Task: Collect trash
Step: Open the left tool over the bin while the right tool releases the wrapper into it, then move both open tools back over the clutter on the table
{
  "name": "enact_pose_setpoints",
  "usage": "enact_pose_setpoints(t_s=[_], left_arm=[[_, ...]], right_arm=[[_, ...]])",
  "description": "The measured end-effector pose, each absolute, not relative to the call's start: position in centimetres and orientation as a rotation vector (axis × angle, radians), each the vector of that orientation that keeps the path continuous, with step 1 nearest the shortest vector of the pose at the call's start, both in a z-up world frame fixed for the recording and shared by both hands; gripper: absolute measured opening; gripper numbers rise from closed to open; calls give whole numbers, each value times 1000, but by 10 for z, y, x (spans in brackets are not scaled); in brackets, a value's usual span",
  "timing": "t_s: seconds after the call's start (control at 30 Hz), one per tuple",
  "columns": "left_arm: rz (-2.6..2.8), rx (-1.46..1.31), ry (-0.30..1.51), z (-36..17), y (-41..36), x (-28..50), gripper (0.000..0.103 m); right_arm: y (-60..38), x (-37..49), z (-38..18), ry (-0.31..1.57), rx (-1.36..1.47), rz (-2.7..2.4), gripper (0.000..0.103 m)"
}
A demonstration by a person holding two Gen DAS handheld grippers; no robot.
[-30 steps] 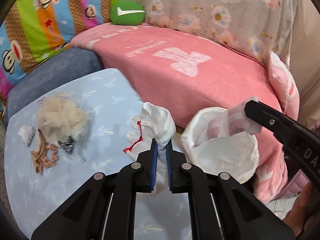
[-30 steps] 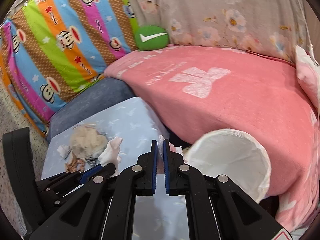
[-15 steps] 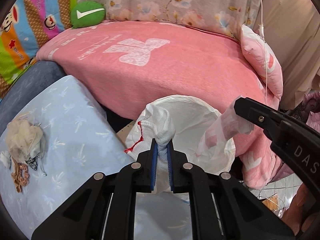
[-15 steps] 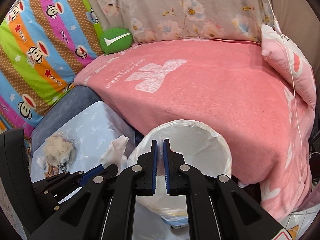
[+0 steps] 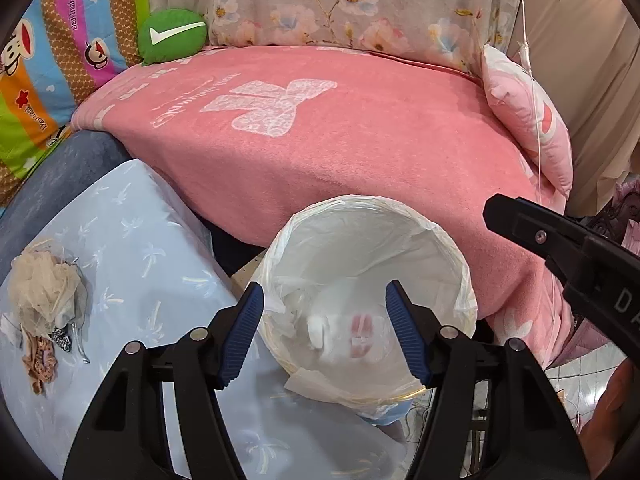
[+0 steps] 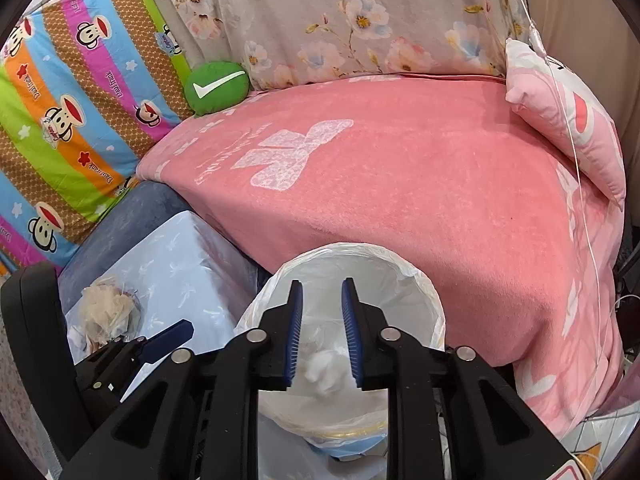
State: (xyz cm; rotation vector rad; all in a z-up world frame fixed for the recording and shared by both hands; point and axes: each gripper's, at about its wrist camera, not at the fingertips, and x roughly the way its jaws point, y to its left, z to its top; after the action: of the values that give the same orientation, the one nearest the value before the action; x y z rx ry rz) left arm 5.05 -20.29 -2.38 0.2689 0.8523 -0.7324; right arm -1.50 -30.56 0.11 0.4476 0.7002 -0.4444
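A round trash bin lined with a white bag (image 5: pixel 452 256) stands beside the table; it also shows in the right wrist view (image 6: pixel 424 292). My left gripper (image 5: pixel 325 320) is open and empty right above the bin. A white cloth (image 5: pixel 320 330) and a pink-and-white wrapper (image 5: pixel 362 334) lie blurred inside the bin. My right gripper (image 6: pixel 320 330) is open and empty over the bin, with the white cloth (image 6: pixel 326 368) below it. More trash, a beige mesh ball (image 5: pixel 42 286) with small scraps (image 5: pixel 38 360), lies on the light blue table (image 5: pixel 132 236) at the left.
A bed with a pink blanket (image 5: pixel 340 132) runs behind the bin. A green cushion (image 5: pixel 172 34) and a pink pillow (image 5: pixel 528 116) lie on it. A striped cartoon sheet (image 6: pixel 72 112) hangs at the left. A thin white cord (image 5: pixel 534 80) hangs at the right.
Both grippers moved right from the table to over the bin. The left gripper opened and dropped the white cloth; the right gripper opened and dropped the wrapper. Both pieces now lie in the bin.
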Motion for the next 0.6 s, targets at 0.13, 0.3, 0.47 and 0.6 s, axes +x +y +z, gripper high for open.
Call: enact_pose_setpoints(t_s=[0.13,0.3,0.47,0.6], left_arm=[[-718,264,856,-25,-199,53,61],[-691,248,864,-26,-189,56,61],[-655,219,873,-27,-172,60,61],[-612,191,881,-28,-151,66,62]], right_arm=[[-305,-16,0,706,443,-441,28],[-297,-13,-1,717,430,-426,30],[-283,-5,-3,733,410,-390,31],[-269,4,-4,745,392,-359,31]])
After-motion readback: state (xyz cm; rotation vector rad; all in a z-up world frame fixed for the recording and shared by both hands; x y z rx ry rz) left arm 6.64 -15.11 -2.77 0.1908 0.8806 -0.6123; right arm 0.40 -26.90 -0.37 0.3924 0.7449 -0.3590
